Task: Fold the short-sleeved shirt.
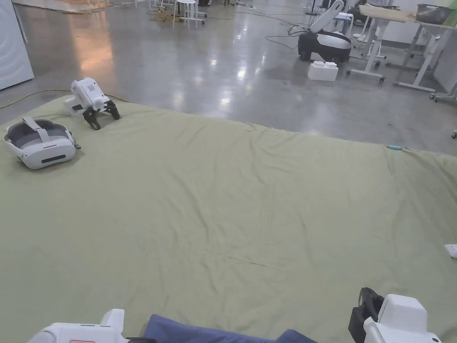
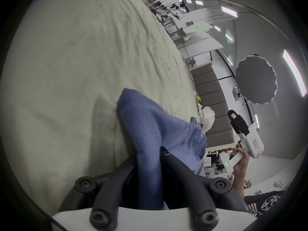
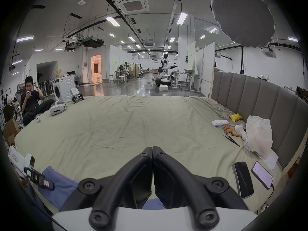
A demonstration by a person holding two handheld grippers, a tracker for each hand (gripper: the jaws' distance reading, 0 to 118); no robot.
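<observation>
Head view – shirt: blue shirt at 6 o'clock, near edge of green sheet, mostly cut off by frame.
Head view – L gripper: left gripper body at 7 o'clock, just beside shirt; jaws out of frame.
Head view – R gripper: right gripper body at 5 o'clock, above sheet, apart from shirt; jaws can't tell here.
Head view – other: headset at 9 o'clock; spare gripper at 10 o'clock, both lying on sheet.
L gripper view – claw: jaws clamped on blue fabric; cloth runs between them at 6 o'clock and bunches up toward centre.
L gripper view – sheet: fills 9–12 o'clock.
L gripper view – R gripper: seen at 3–4 o'clock, held by a hand, clear of shirt.
R gripper view – claw: jaws together, tips touching, nothing between, above sheet.
R gripper view – shirt: blue cloth at 7 o'clock, w/ L gripper on it.
R gripper view – other: two phones at 4 o'clock; white bag at 3 o'clock by headboard; seated person at 9 o'clock.
</observation>
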